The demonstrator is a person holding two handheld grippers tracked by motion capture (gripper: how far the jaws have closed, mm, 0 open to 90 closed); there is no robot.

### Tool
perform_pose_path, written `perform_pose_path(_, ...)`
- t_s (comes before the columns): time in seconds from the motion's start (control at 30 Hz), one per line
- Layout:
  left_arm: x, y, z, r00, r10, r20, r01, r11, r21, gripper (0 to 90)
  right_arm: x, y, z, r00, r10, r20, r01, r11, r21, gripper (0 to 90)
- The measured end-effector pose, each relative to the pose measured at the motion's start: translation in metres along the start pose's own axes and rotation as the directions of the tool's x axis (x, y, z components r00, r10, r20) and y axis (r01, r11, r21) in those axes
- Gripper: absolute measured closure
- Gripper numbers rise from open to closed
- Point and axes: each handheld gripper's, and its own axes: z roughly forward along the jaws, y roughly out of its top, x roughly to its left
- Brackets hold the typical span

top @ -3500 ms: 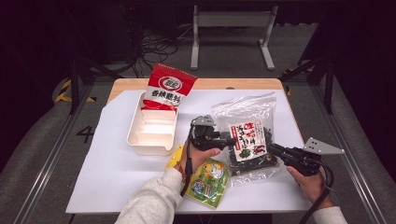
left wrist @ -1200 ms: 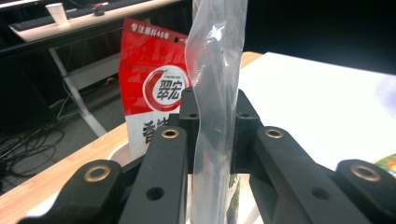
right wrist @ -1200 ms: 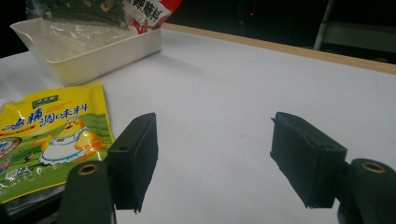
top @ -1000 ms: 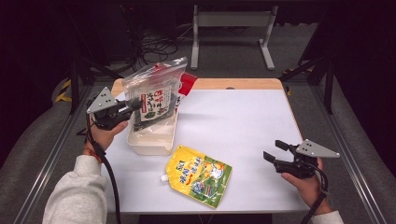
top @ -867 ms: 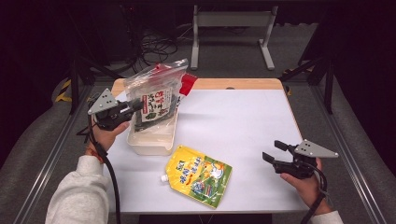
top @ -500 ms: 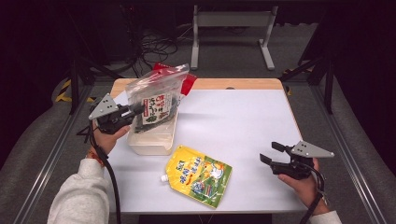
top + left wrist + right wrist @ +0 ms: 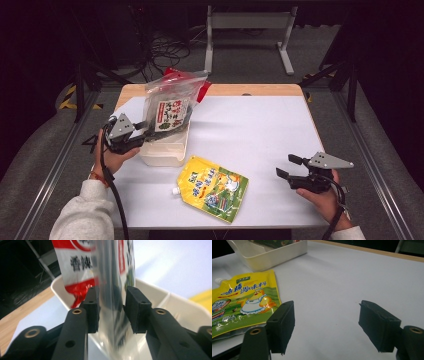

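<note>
The left gripper [image 7: 142, 136] was setting a clear bag [image 7: 167, 107] upright into the white tub [image 7: 165, 152]; its fingers had just been opening, with the bag loose between them. The right gripper [image 7: 282, 167] waited with fingers apart and empty on the bench [image 7: 260, 120], near the yellow pouch [image 7: 212, 187], probably the next pick.

The clear bag [image 7: 169, 107] stands in the tub [image 7: 165, 150], spouted pouch [image 7: 212, 187] in front.

Lab-like recording space: white table [image 7: 250, 125], dark surround, floor cables [image 7: 170, 47], metal stand [image 7: 248, 22].
</note>
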Motion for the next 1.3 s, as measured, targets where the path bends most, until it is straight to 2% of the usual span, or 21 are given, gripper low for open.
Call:
perform_pose_path(0.1,0.000,-0.005,-0.002,1.0000,0.006,0.000,-0.006,1.0000,0.004,73.8,0.001,0.000,0.003,1.0000,-0.004,-0.007,0.004,1.000,0.013,28.3)
perform_pose_path(0.13,0.001,-0.008,-0.003,0.9999,0.010,0.002,-0.010,0.9999,-0.002,73.8,0.001,0.000,0.003,1.0000,-0.004,-0.007,0.004,1.000,0.013,28.3)
perform_pose_path(0.17,0.001,-0.008,-0.003,0.9999,0.011,0.003,-0.011,0.9999,-0.003,79.2,0.002,0.000,0.004,0.9999,-0.010,-0.014,0.010,1.000,0.023,28.1)
perform_pose_path(0.23,0.000,-0.006,-0.001,0.9997,0.026,-0.006,-0.026,0.9996,-0.008,83.2,0.003,-0.001,0.005,0.9997,-0.010,-0.022,0.010,1.000,0.027,28.0)
perform_pose_path(0.3,0.001,-0.004,0.001,0.9995,0.030,-0.004,-0.030,0.9987,-0.041,84.5,0.003,-0.001,0.006,0.9996,-0.011,-0.027,0.012,0.999,0.030,28.0)
perform_pose_path(0.37,0.002,-0.003,0.003,0.9994,0.025,-0.024,-0.026,0.9983,-0.053,85.1,0.003,-0.001,0.007,0.9995,-0.008,-0.032,0.009,0.999,0.031,27.9)
perform_pose_path(0.5,0.004,-0.005,0.005,0.9998,0.009,-0.017,-0.011,0.9974,-0.072,85.8,0.002,-0.002,0.008,0.9993,-0.006,-0.038,0.007,0.999,0.038,27.9)
perform_pose_path(0.63,0.006,-0.010,0.006,0.9999,0.006,-0.012,-0.006,0.9973,-0.073,86.1,0.004,-0.002,0.010,0.9989,-0.009,-0.046,0.011,0.999,0.043,27.9)
perform_pose_path(0.73,0.006,-0.014,0.006,0.9998,0.013,-0.014,-0.014,0.9985,-0.053,86.2,0.005,-0.002,0.011,0.9986,-0.013,-0.051,0.015,0.999,0.046,27.9)
perform_pose_path(0.9,0.006,-0.020,0.006,0.9999,0.002,0.012,-0.001,0.9984,-0.057,87.7,0.007,-0.002,0.013,0.9979,-0.017,-0.063,0.021,0.998,0.055,27.9)
perform_pose_path(1.0,0.008,-0.026,0.007,0.9986,-0.034,0.040,0.037,0.9966,-0.074,88.6,0.007,-0.003,0.014,0.9975,-0.019,-0.067,0.023,0.998,0.060,27.9)
perform_pose_path(1.1,0.007,-0.027,0.008,0.9988,-0.038,0.032,0.040,0.9970,-0.067,88.8,0.007,-0.003,0.014,0.9973,-0.020,-0.071,0.025,0.998,0.063,27.8)
perform_pose_path(1.27,0.006,-0.030,0.009,0.9972,-0.065,0.038,0.067,0.9960,-0.059,89.0,0.009,-0.002,0.016,0.9968,-0.026,-0.076,0.032,0.997,0.068,27.8)
perform_pose_path(1.3,0.007,-0.033,0.010,0.9956,-0.081,0.047,0.084,0.9946,-0.060,89.0,0.009,-0.002,0.016,0.9967,-0.026,-0.077,0.031,0.997,0.068,27.8)
